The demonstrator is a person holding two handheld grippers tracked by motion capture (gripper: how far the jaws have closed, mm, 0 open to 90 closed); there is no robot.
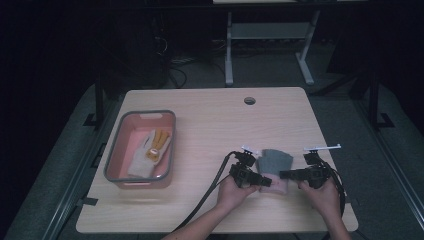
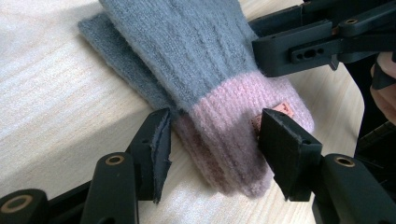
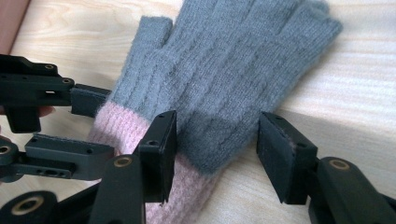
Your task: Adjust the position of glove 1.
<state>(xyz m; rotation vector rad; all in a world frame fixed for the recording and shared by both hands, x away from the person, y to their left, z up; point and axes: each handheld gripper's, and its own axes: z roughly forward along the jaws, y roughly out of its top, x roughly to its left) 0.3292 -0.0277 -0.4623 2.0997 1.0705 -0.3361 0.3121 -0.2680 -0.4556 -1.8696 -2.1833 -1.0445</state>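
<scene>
A grey knit glove (image 1: 274, 161) with a pink cuff (image 1: 278, 186) lies flat on the wooden table, right of centre near the front. My left gripper (image 1: 266, 180) comes at it from the left. Its jaws stand on either side of the pink cuff (image 2: 229, 135), left gripper (image 2: 212, 149) open, pads close to the wool without squeezing it. My right gripper (image 1: 283, 175) reaches in from the right. In its own view the right gripper (image 3: 215, 149) is open astride the glove's (image 3: 233, 70) grey edge by the cuff, with a gap at the right pad.
A pink basin with a grey rim (image 1: 113, 159) stands at the table's left and holds a white and yellow glove (image 1: 150, 150). A round cable hole (image 1: 249, 100) sits near the far edge. Cables trail from both grippers toward the front edge.
</scene>
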